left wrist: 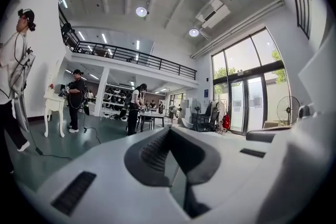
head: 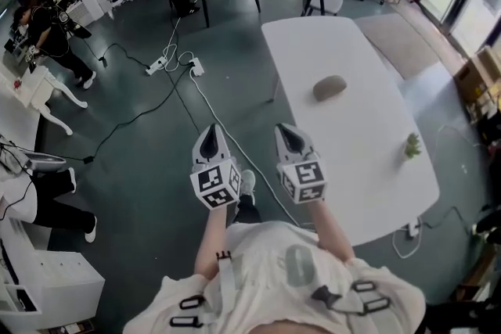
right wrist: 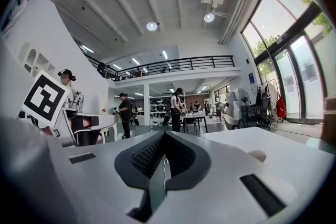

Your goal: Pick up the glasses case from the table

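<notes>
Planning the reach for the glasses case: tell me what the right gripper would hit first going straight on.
Probably nothing near: the right gripper points along the edge of the white table, over floor. The glasses case lies right of that line. Depth is unclear.

One glasses case point(head: 329, 87). One small plant point(head: 412, 145). Two: left gripper point(head: 209, 134), right gripper point(head: 286, 131).

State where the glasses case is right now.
In the head view the glasses case lies on the white table, right of centre, ahead of the right gripper, with a small green plant nearer the table's right edge.
</notes>
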A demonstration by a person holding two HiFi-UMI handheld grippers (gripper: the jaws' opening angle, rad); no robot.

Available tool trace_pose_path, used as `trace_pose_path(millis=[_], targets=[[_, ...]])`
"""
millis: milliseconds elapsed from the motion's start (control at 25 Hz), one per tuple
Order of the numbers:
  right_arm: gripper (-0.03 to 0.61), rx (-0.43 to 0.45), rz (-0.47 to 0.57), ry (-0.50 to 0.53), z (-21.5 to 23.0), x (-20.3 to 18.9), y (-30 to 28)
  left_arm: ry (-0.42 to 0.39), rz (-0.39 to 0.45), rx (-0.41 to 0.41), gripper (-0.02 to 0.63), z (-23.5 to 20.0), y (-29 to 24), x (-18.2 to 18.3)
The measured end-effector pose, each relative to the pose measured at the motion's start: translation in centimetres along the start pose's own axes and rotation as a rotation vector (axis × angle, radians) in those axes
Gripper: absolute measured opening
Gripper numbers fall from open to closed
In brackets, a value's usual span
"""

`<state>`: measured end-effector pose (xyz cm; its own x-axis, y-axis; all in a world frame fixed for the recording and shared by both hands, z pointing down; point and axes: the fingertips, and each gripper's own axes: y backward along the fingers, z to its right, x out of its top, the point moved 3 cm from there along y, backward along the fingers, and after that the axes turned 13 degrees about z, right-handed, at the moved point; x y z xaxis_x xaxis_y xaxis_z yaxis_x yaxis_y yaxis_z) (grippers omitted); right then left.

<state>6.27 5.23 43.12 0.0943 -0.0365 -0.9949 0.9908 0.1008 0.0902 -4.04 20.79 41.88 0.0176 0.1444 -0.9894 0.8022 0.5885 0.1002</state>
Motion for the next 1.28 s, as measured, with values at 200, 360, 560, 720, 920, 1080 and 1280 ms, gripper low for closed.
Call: trace_pose_path(millis=[200,360,560,720,920,1080,1280], targets=[[0.0,0.021,-0.019,0.022,0.9,-1.0,-5.3,0.007,-0.004,-0.016,0.003,-1.3,-5.0,-0.7],[0.001,0.035,-0.034,0.023,0.6,-1.1,-11.0,0.007,-0.02,-0.016,0.003,-4.0,-9.9,-1.2],[0.0,0.035,-0.026,0.023,1.4,-0.8,-18.8,0.023,-0.008,-0.013,0.004,-7.3,-17.2,-1.0],[0.001,-0.001,-0.032,0.038,3.3,-1.8,-24.9,0.023,0.002,-0.037,0.003,-9.6,-23.2,-1.0],[0.001,-0.036,-0.031,0.034,3.8,-2.9,-31.9,0.024,-0.003,-0.072,0.003,-13.3,-29.0,-1.6],[0.0,-0.048,-0.027,0.025,4.3,-3.5,-34.9,0.034,-0.012,-0.054,0.004,-14.9,-31.5,-2.8],[0.002,-0.034,-0.029,0.033,4.9,-5.0,-36.0,0.043,-0.019,-0.048,0.003,-14.9,-32.4,-4.4]])
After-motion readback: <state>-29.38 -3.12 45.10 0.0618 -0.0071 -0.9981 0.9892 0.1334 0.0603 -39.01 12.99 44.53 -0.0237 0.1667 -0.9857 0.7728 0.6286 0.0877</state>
